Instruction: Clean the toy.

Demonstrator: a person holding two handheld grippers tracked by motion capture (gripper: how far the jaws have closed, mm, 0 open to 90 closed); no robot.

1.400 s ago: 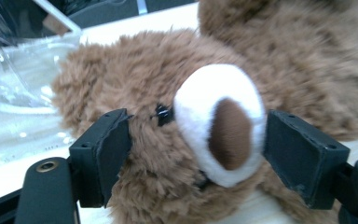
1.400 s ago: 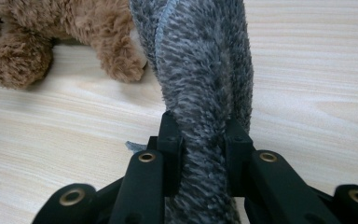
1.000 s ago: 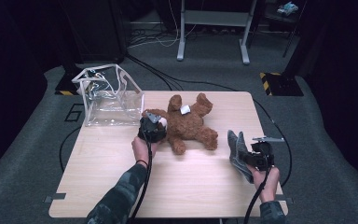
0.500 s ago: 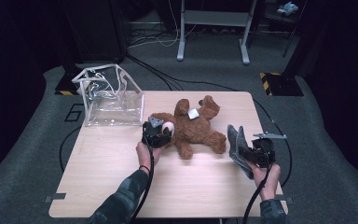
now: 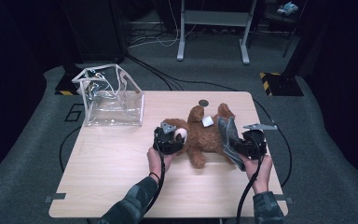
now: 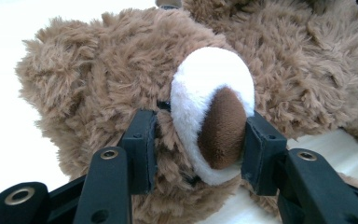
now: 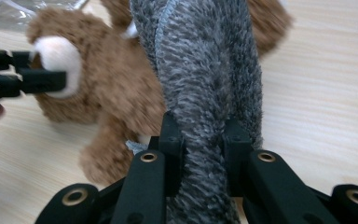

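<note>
At the far left of the table point(image 5: 102, 177) stands a clear plastic bag point(image 5: 112, 100), upright with its top open, well apart from both hands.

Right of it, toward the middle of the table, the left tool point(image 5: 176, 138) sits in the person's left hand point(image 5: 157, 158). Its jaws are part closed and clamp the teddy bear point(image 5: 200, 133) by the head: in the left gripper view the two black pads press into the brown fur on either side of the white muzzle point(image 6: 212, 107) with its dark brown nose. The bear lies on the table, its head toward the left tool and its body and legs stretching away to the right; a small white tag point(image 5: 208, 121) shows on its body in the high view.

Just right of the bear, the right tool point(image 5: 235, 144) is in the person's right hand point(image 5: 256, 163), near the table's right edge. Its jaws are drawn close together and pinch a grey fuzzy cloth point(image 7: 205, 79), which stands up between them and rises tall in the right gripper view. In the high view this cloth touches the bear's right side. Behind the cloth in the right gripper view, the bear's head and the left tool's black jaws appear at the left.
</note>
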